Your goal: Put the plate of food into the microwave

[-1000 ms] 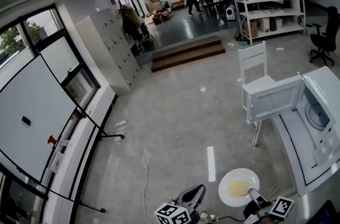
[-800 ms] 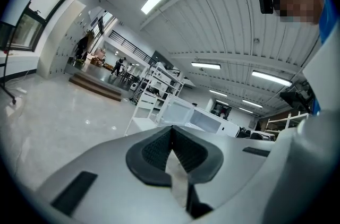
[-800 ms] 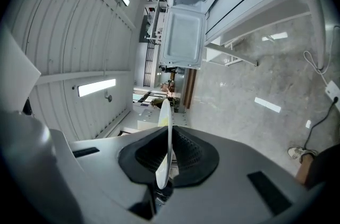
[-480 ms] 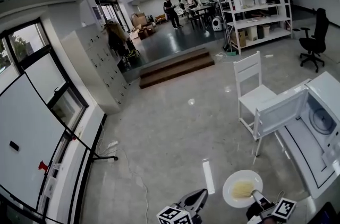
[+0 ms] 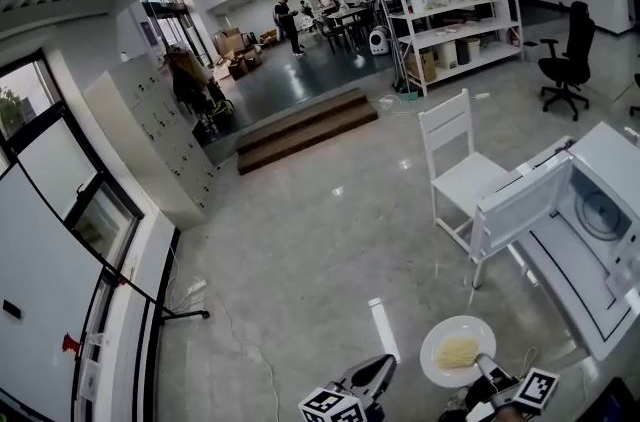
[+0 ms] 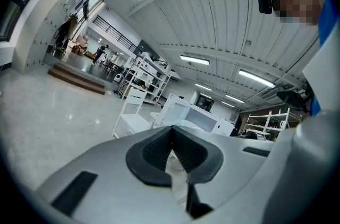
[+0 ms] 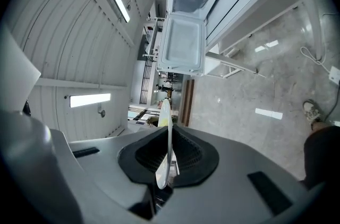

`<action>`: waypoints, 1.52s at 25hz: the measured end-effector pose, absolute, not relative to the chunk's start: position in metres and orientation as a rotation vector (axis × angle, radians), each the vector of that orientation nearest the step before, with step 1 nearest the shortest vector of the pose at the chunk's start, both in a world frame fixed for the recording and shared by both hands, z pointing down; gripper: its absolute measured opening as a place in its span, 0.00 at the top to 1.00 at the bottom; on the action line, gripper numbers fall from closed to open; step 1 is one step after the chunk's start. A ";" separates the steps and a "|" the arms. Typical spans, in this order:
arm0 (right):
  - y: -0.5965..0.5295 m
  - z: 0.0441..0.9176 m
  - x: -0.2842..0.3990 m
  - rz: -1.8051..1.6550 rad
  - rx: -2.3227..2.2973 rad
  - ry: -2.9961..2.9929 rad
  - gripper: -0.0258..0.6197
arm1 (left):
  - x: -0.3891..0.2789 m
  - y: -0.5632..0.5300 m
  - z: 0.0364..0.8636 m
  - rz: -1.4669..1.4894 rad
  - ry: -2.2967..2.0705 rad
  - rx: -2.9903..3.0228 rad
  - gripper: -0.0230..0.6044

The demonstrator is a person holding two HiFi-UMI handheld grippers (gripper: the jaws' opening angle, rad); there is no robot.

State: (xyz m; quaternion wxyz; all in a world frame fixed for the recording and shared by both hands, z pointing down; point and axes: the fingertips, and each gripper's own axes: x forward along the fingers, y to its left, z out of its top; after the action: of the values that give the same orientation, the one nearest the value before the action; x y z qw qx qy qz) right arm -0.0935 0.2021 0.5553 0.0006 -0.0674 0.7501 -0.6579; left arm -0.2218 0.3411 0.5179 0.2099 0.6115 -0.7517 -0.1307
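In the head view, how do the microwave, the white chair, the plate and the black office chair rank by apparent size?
1. microwave
2. white chair
3. plate and black office chair: these look alike, and the plate is far nearer the camera, so I leave them unranked.

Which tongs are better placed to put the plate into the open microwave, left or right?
Right, most likely. The right tongs grip the plate by its rim, and the open microwave stands on that side. The left tongs are shut on nothing, farther from it.
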 end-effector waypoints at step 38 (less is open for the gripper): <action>-0.112 0.582 0.006 -1.781 -0.783 1.969 0.94 | -0.160 -0.052 0.527 -0.132 -1.513 2.207 0.96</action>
State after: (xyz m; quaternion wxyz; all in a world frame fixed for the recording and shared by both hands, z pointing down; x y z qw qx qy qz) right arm 0.0063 -0.1119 0.5823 0.1859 -0.2780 0.6989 -0.6322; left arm -0.1597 -0.0523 0.5266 0.2293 0.8019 -0.5497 -0.0479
